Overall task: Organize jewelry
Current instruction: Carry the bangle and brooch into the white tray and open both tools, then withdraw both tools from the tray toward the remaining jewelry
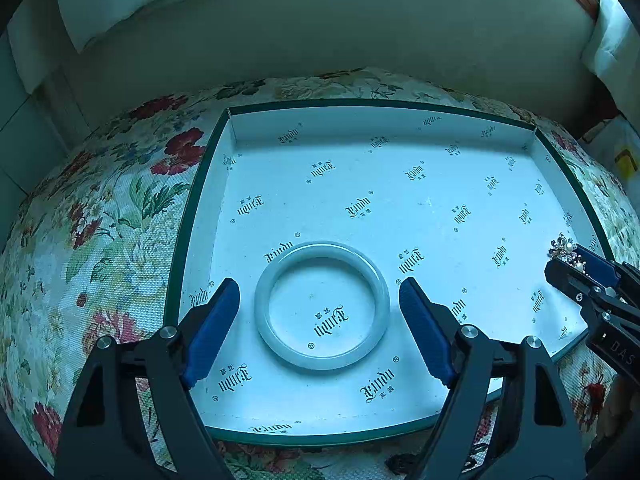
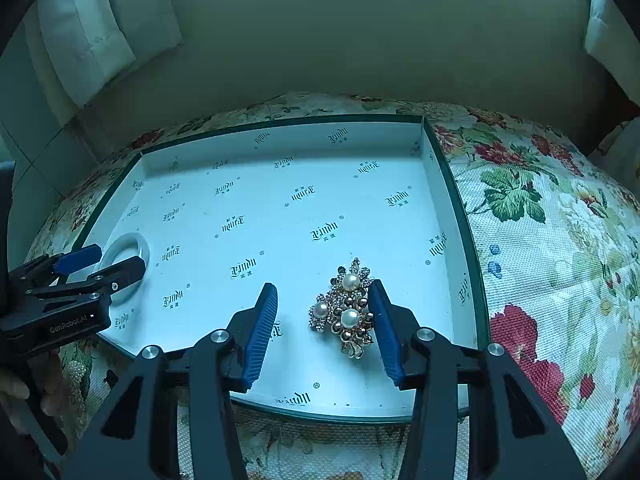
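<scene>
A pale jade bangle (image 1: 322,306) lies flat in a shallow white box (image 1: 380,104) printed with logos. My left gripper (image 1: 319,286) stands open around it, its blue pads (image 1: 216,320) clear of the ring on both sides. A gold brooch with pearls (image 2: 346,308) lies near the box's right wall (image 2: 448,216). My right gripper (image 2: 324,284) is open over it: the brooch sits against the right pad (image 2: 384,328), far from the left one. The left wrist view shows the right gripper (image 1: 576,268) at the brooch (image 1: 564,250); the right wrist view shows the left gripper (image 2: 100,260) at the bangle (image 2: 128,244).
The box rests on a floral cloth (image 2: 540,260) over a rounded surface. White cushions (image 2: 100,32) and a pale seat back stand behind it. A small beaded piece (image 2: 76,372) lies on the cloth by the box's near left corner, beside a hand (image 2: 16,392).
</scene>
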